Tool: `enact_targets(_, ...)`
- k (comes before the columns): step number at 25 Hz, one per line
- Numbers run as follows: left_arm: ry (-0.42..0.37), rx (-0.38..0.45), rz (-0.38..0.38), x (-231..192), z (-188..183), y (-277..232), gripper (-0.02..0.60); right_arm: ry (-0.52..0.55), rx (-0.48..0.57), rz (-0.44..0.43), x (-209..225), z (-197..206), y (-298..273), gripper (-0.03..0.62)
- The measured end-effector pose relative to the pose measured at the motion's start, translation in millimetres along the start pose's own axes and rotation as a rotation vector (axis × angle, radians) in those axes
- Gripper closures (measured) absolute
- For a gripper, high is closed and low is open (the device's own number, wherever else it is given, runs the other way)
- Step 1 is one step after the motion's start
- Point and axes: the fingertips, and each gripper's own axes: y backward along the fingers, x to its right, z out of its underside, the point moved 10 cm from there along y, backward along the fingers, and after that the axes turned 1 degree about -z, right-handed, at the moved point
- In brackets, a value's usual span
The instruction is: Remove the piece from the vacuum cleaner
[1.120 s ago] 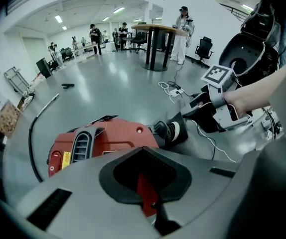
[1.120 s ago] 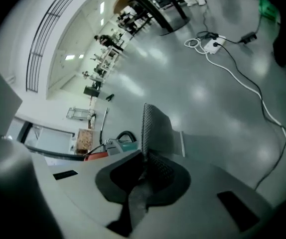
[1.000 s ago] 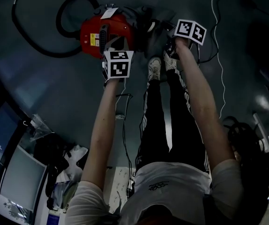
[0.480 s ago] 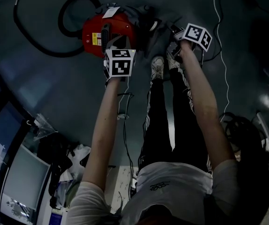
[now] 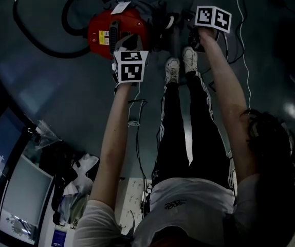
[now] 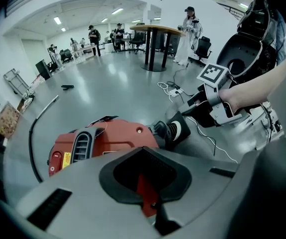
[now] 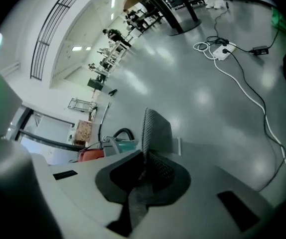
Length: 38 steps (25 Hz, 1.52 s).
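left gripper point(image 6: 147, 190) jaws clamped on red vacuum cleaner point(image 5: 117, 32) | right gripper point(image 7: 142, 179) jaws pinching grey mesh piece point(image 7: 155, 128), held apart from the cleaner | open floor point(image 5: 60, 91) left, white cable point(image 5: 242, 60) right

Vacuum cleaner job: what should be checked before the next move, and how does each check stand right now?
1. Piece gripped: ok. The right gripper has its jaws shut on this grey mesh part.
2. Piece clear of the vacuum: ok. In the right gripper view the vacuum looks well behind it.
3. Left gripper holding the vacuum: cannot tell. Its jaws are nearly together with something red between them.
4. Floor free of snags: not ok. A white cable lies close by.
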Motion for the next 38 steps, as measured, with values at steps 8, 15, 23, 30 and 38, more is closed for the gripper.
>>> enact_targets(8,0.011,0.004,-0.007,0.7,-0.6,1.3,0.575,-0.120,0.046,-0.042,22.9,26.0,11.1,0.556)
enact_targets(15,0.011,-0.018,-0.017,2.1,-0.8,-0.7,0.575,-0.142,0.033,0.033,40.8,50.1,25.9,0.557)
enact_targets(23,-0.003,-0.002,-0.059,2.2,-2.8,2.0,0.575,-0.013,0.006,0.163,93.9,81.8,92.2,0.562)
enact_targets(30,0.049,-0.032,-0.059,19.2,-10.5,18.0,0.575,0.001,0.072,0.105,57.1,71.5,116.7,0.560)
enact_targets(38,0.186,0.162,0.004,40.3,-76.1,103.8,0.575,0.079,0.199,0.076,-45.6,39.5,181.3,0.561)
